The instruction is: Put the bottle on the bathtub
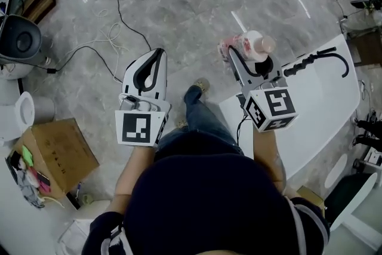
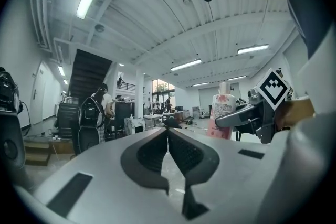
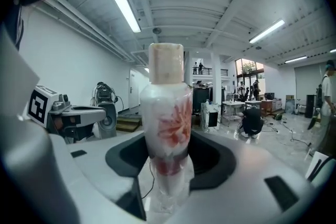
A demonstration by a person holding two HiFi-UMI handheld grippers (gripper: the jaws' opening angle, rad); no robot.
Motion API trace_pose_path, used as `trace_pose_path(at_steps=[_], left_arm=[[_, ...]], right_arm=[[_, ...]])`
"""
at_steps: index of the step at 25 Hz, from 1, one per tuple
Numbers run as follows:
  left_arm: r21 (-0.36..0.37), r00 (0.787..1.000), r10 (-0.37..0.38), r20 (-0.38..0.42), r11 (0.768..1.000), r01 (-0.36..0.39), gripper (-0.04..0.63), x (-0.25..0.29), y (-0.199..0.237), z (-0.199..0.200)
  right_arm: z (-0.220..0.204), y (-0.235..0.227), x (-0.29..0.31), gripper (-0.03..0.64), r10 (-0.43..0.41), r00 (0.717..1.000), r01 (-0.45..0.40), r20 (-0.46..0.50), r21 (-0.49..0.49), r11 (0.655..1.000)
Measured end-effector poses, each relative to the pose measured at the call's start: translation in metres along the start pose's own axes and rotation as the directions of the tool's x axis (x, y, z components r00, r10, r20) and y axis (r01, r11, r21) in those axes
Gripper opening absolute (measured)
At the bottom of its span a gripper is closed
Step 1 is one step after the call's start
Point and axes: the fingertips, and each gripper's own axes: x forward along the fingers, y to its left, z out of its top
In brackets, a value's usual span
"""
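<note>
Glossy white bathtub [image 1: 322, 106], frosted plastic bottle [image 3: 167, 113].

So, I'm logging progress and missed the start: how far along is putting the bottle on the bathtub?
Done: the bottle is picked up, clamped upright in the fingers of the right gripper. In hand: it is held in the air near the white bathtub, not yet resting on it. Left: setting it on the tub and letting go. The left gripper is shut and empty.

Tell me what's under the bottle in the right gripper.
Grey marbled floor shows below the bottle, held up by the right gripper. The white bathtub sits to one side, not beneath. The gripper's body hides the floor around it.
</note>
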Motion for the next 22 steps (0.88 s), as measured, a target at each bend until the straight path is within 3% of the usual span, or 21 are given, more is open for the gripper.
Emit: trace_pose_path(at_steps=[7, 16, 19, 22], left_arm=[[0.015, 0.988, -0.141, 0.068, 0.99, 0.141, 0.028, 0.114, 0.005, 0.02], [0.05, 0.942, -0.322, 0.096, 0.947, 0.318, 0.028, 0.248, -0.036, 0.041], [0.065, 0.915, -0.394, 0.091, 0.919, 0.389, 0.028, 0.271, -0.064, 0.044], [0.086, 0.868, -0.49, 0.076, 0.871, 0.484, 0.028, 0.291, -0.094, 0.048]], right_arm=[[0.017, -0.068, 0.057, 0.238, -0.077, 0.997, 0.077, 0.026, 0.015, 0.997], [0.034, -0.18, 0.083, 0.238, -0.195, 0.979, 0.193, 0.058, 0.032, 0.981], [0.032, -0.206, 0.071, 0.238, -0.252, 0.966, 0.249, 0.061, 0.048, 0.967], [0.028, -0.227, 0.052, 0.238, -0.34, 0.938, 0.336, 0.059, 0.078, 0.939]])
